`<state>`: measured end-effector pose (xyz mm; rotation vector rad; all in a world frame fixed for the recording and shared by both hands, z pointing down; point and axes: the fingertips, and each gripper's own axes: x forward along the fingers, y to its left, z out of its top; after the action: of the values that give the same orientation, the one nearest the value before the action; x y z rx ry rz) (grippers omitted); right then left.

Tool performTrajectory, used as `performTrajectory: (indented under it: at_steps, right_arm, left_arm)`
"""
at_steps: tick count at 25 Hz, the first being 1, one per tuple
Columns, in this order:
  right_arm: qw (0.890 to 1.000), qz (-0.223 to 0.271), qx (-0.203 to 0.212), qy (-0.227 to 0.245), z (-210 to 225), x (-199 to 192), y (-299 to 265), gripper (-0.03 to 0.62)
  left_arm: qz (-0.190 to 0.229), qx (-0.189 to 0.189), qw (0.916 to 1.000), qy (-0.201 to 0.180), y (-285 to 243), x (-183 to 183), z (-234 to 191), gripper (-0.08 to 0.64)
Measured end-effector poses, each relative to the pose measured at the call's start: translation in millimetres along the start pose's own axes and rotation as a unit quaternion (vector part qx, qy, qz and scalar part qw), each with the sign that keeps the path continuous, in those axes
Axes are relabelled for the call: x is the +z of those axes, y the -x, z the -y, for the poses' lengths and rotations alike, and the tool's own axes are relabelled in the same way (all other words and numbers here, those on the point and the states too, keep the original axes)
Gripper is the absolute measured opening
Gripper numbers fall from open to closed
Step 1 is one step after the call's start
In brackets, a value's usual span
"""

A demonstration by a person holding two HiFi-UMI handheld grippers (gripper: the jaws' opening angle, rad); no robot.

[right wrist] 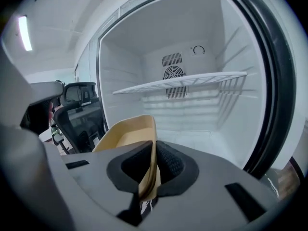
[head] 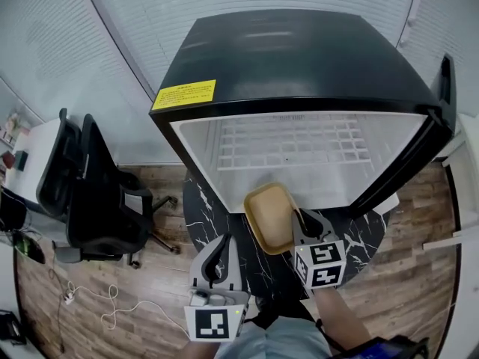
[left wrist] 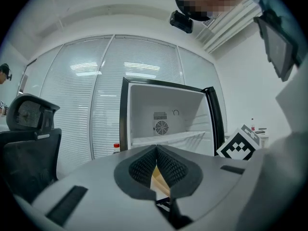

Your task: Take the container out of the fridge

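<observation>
Item: container [head: 269, 215], rim pinched in right gripper [head: 304, 224] fingers, seemingly clear of fridge [head: 299, 58] (left gripper [head: 217, 259] fingers closed, empty); I'd keep it level, withdrawing slowly.

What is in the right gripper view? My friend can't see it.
The right gripper is shut on the rim of a tan container, in front of an open white fridge. One wire shelf crosses the fridge inside.
</observation>
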<state>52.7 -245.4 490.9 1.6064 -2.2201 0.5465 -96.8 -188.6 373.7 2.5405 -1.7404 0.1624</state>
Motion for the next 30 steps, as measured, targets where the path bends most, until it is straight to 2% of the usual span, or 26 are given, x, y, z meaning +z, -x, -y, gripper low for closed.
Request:
performTrajectory:
  at_steps: [4,7,13,24,30]
  right_arm:
    - [1.0,0.025,0.004,0.004,-8,10,28,0.035]
    - [0.999,0.046,0.007,0.009,-15,19,49,0.035]
    - [0.995,0.093,0.014,0.018,-33,47,92,0.035]
    - [0.979,0.192,0.039,0.062,-70,105,158,0.037]
    - [0.971,0.219,0.037,0.086,-80,120,177,0.035]
  left_arm:
    - [0.022,0.0,0.9997,-0.009,15,13,3,0.014]
    - [0.035,0.001,0.9994,-0.001,27,25,8,0.014]
    - [0.071,0.023,0.9971,-0.015,52,54,-1,0.014]
    - [0.13,0.057,0.989,-0.042,85,117,-21,0.014]
    - [0.146,0.058,0.9869,-0.038,92,130,-20,0.014]
